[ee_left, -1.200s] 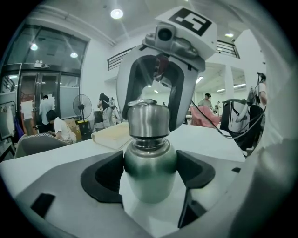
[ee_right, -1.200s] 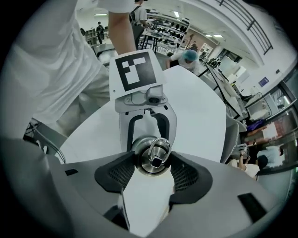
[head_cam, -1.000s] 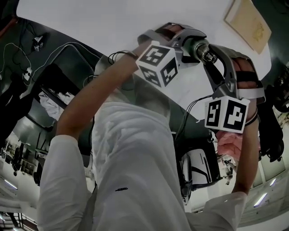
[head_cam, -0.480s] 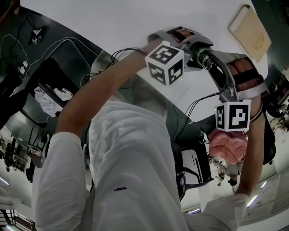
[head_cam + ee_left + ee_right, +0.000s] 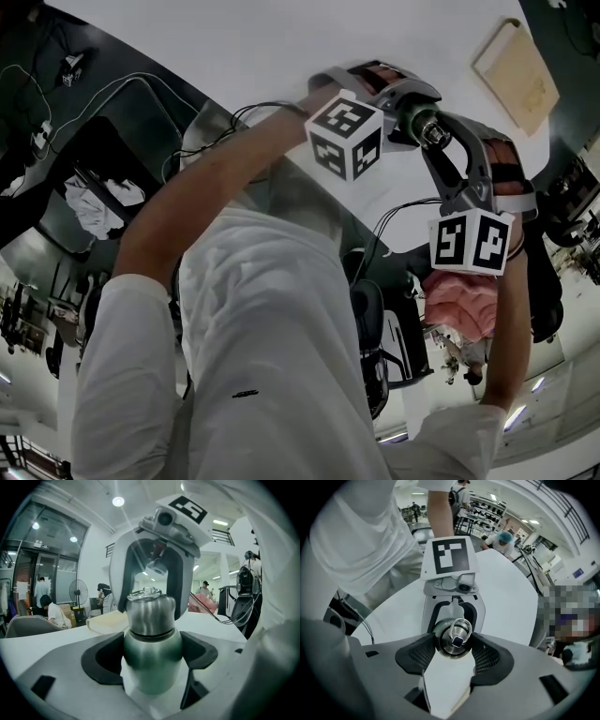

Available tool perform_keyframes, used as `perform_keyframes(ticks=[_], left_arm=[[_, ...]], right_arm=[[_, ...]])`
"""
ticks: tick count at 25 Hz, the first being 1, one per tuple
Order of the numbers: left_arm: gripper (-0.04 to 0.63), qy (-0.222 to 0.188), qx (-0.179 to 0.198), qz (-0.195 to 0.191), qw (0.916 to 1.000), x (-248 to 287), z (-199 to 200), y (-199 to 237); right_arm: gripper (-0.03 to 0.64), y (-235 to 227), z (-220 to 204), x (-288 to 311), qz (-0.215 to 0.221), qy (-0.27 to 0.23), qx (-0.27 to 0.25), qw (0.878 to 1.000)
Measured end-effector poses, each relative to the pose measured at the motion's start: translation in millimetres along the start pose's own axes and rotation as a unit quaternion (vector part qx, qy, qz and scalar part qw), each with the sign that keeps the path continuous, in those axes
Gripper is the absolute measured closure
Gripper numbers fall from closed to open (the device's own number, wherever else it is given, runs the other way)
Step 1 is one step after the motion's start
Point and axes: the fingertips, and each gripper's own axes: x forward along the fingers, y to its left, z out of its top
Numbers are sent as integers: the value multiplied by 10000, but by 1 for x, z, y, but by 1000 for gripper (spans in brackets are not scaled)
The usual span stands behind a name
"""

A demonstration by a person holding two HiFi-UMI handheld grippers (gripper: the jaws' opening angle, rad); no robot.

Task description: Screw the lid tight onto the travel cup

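Nothing shifted: left fingers clamp the steel cup (green-bodied), right fingers its round lid.

**What we could not see of the travel cup**

From the head view we made out only its steel top end, because the rest sat behind the left gripper and its marker cube. In the left gripper view the cup's foot dropped below that gripper's own body. In the right gripper view the lid covered the whole flask beneath it (we looked almost straight down on it). A mosaic patch covered part of that view's right side. The people in the hall behind were too small for us to tell what they did.
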Motion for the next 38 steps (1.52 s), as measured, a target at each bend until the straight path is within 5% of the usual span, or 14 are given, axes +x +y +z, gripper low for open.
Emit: perform_keyframes(ticks=[4, 9, 18, 24, 30, 38], left_arm=[[242, 18, 0, 5, 10000, 1, 0, 0], [242, 52, -22, 5, 10000, 1, -1, 0], [242, 100, 27, -34, 9999, -2, -6, 1], [242, 122, -25, -44, 9999, 2, -3, 0], [242, 167, -4, -146, 9998, 0, 0, -1], [242, 142, -7, -155, 9998, 1, -4, 0]], right_arm=[[382, -3, -1, 0, -146, 247, 1182, 9926], [382, -6, -5, 1, -241, 467, 2502, 9668], [341, -6, 3, 2, 87, -17, 3748, 9271], [341, -16, 6, -20, 6, -301, 2915, 9561], [341, -10, 15, -26, 617, -226, 1085, 9919], [341, -2, 10, -24, 1230, -36, -1134, 9859]])
